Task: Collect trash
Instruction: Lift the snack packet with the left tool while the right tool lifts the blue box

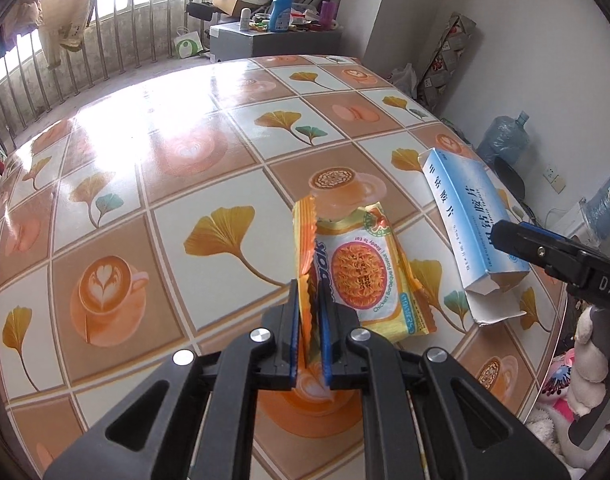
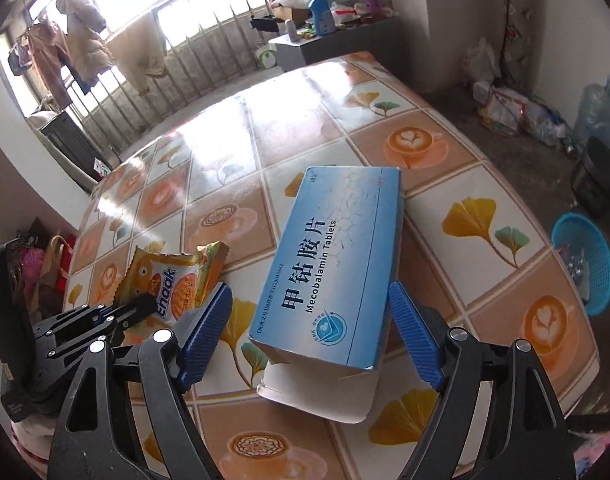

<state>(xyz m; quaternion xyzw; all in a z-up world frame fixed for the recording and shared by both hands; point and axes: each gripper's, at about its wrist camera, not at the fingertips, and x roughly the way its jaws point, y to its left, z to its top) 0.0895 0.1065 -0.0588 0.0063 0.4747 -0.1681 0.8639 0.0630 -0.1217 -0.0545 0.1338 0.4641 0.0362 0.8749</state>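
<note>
left gripper (image 1: 309, 300) pinching snack wrapper (image 1: 365, 276) edge | right gripper (image 2: 309, 336) spread, blue tablet box (image 2: 329, 264) between pads, untouched | both on tabletop (image 1: 145, 152)

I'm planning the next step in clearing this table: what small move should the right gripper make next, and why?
Probably close the right gripper on the blue tablet box. Its jaws stand open on either side of the box's near end without pressing it, while the left gripper already pinches the snack wrapper.
</note>
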